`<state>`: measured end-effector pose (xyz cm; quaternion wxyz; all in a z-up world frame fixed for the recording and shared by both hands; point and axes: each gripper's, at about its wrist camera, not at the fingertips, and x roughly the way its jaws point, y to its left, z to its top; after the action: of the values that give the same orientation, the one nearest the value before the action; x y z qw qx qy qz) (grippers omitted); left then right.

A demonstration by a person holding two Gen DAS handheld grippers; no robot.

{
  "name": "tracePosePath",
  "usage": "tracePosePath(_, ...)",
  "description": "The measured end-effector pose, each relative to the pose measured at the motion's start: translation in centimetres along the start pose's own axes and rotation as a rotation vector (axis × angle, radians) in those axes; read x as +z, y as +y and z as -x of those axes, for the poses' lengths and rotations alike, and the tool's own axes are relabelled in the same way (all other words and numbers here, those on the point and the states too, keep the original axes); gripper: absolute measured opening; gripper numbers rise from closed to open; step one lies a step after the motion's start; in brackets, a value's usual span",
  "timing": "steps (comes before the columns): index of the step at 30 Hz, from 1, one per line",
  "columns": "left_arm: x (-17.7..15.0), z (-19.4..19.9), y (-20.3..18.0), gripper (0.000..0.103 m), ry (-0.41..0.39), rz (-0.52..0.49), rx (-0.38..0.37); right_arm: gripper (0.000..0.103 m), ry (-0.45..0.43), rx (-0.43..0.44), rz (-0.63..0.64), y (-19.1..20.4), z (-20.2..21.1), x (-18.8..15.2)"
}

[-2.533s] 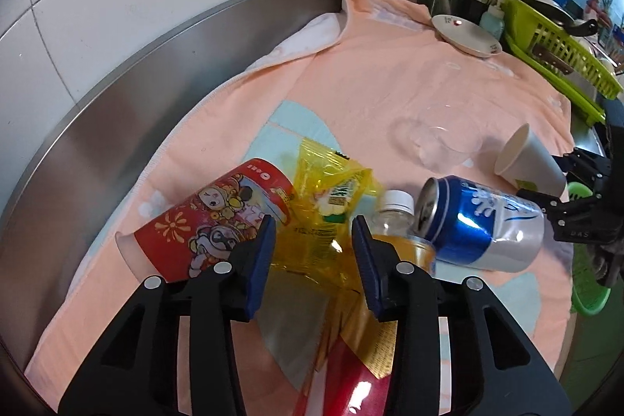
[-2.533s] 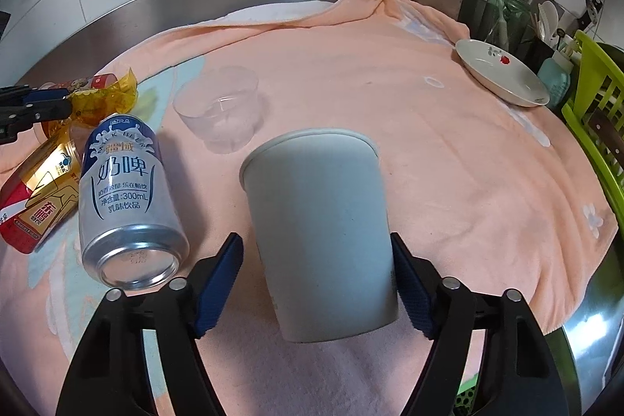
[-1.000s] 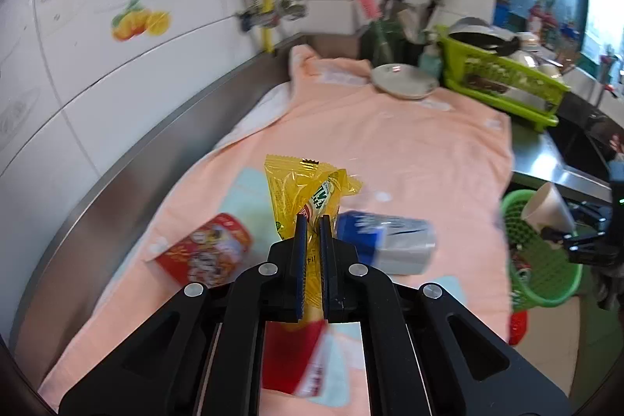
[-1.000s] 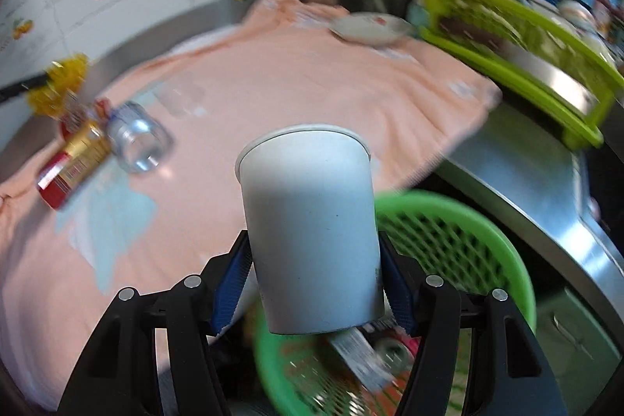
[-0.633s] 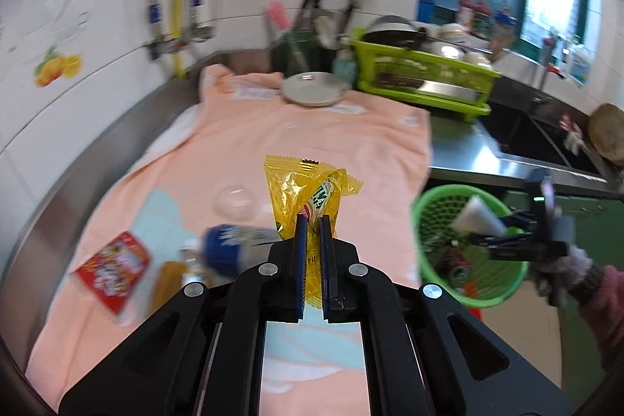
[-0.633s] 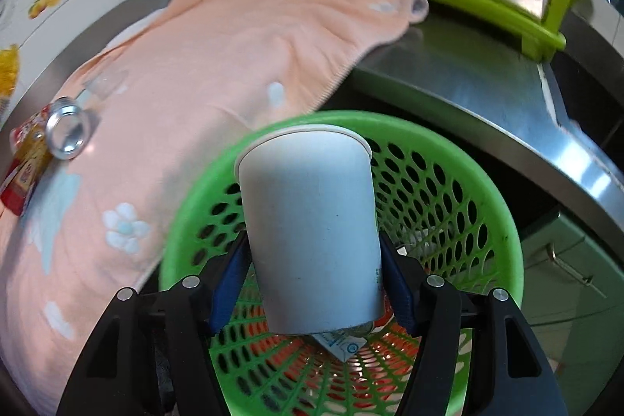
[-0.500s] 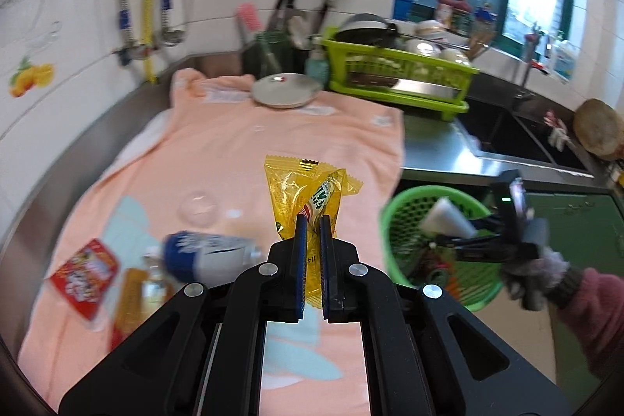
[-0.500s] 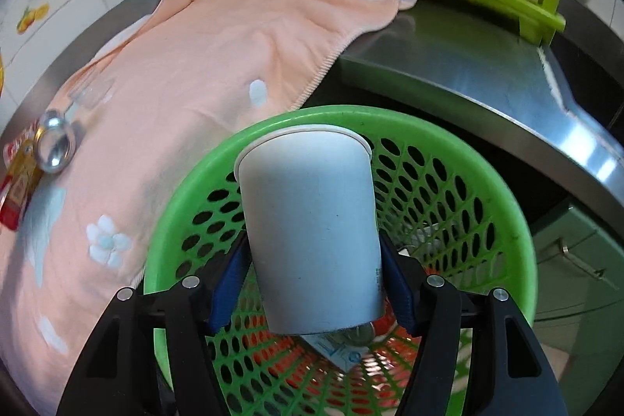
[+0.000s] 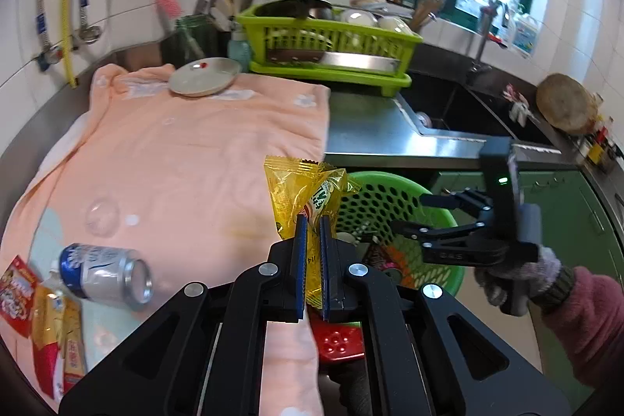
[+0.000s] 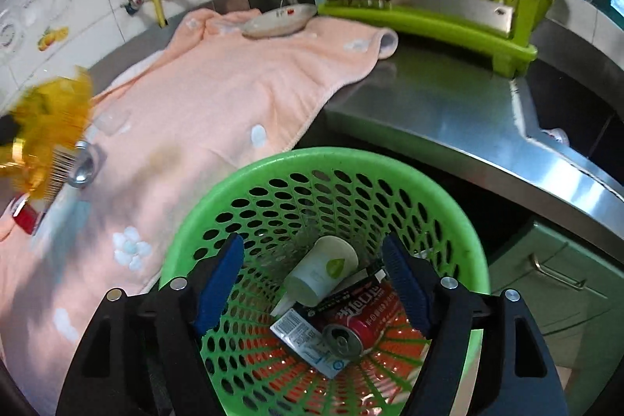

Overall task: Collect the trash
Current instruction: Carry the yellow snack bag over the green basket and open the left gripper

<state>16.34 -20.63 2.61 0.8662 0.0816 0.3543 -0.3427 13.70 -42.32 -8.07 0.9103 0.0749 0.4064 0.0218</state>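
My left gripper point(image 9: 310, 232) is shut on a yellow snack wrapper point(image 9: 302, 193) and holds it in the air near the edge of the pink towel point(image 9: 175, 151), beside the green basket point(image 9: 440, 217). The wrapper also shows blurred in the right wrist view point(image 10: 46, 127). My right gripper point(image 10: 314, 260) is open and empty above the green basket point(image 10: 249, 178). A white paper cup point(image 10: 321, 269) lies inside it with a red can point(image 10: 360, 312) and a carton point(image 10: 302, 338). The right gripper also shows in the left wrist view point(image 9: 417, 213).
On the towel lie a blue-and-silver can point(image 9: 105, 277), a clear plastic cup point(image 9: 102, 217), a red paper cup point(image 9: 15, 289) and red-and-gold packets point(image 9: 54, 330). A plate point(image 9: 204, 76), a green dish rack point(image 9: 331, 41) and a sink point(image 9: 448, 112) stand behind.
My right gripper has opened and the white paper cup has dropped into the green basket. My left gripper has carried the yellow wrapper further right, toward the basket.
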Motion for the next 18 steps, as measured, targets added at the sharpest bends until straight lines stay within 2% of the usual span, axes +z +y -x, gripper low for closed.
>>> tracePosePath(10, -0.5, -5.6, -4.6, 0.005, 0.088, -0.04, -0.08, 0.076, -0.091, -0.04, -0.053, -3.0, 6.1, -2.5)
tracePosePath(18, -1.3, -9.9, -6.7, 0.009, 0.183, 0.002, -0.141, 0.077, -0.12, -0.058, -0.093, -4.9, 8.6, -4.0)
